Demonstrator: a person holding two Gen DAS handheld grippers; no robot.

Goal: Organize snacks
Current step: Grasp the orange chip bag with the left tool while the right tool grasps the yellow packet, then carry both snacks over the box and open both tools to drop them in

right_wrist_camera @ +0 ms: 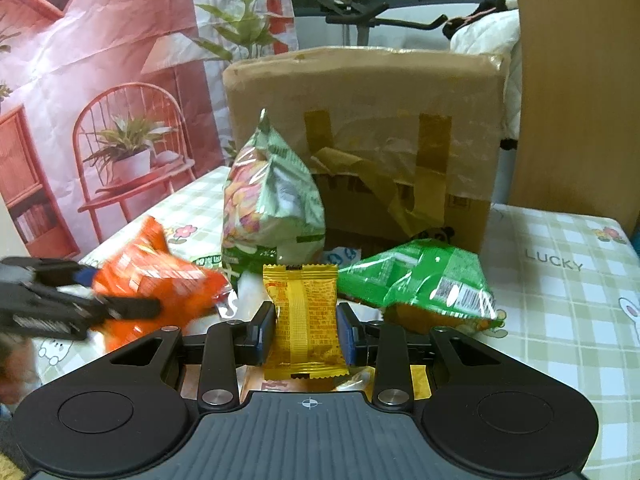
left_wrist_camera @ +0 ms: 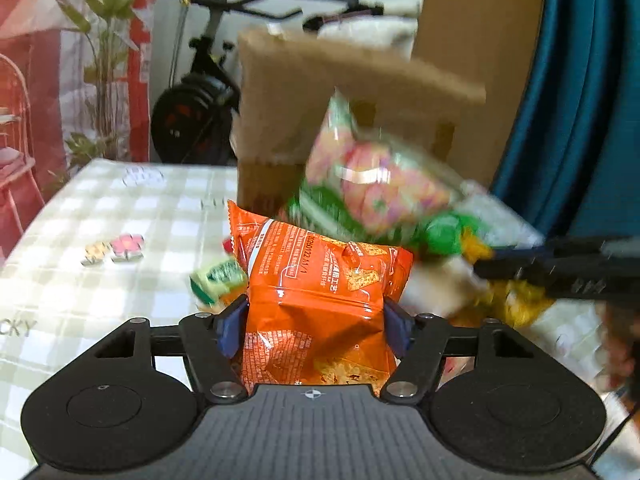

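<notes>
In the left wrist view my left gripper point(left_wrist_camera: 314, 326) is shut on an orange snack bag point(left_wrist_camera: 320, 280), its blue pads pressing in the bag's creased sides. The right wrist view shows my right gripper point(right_wrist_camera: 306, 332) shut on a small yellow packet point(right_wrist_camera: 302, 312). A pink-and-green bag point(right_wrist_camera: 272, 200) stands upright behind it, and a green bag point(right_wrist_camera: 428, 284) lies to the right. At that view's left edge the left gripper point(right_wrist_camera: 108, 288) shows, blurred, with the orange bag point(right_wrist_camera: 168, 280). The right gripper point(left_wrist_camera: 492, 260) shows at the right of the left wrist view.
A taped cardboard box point(right_wrist_camera: 360, 120) stands at the back of the table, close behind the snacks. The table has a green checked cloth point(right_wrist_camera: 560, 300). A small green packet point(left_wrist_camera: 218, 278) lies left of the orange bag. A teal curtain point(left_wrist_camera: 580, 100) hangs at the right.
</notes>
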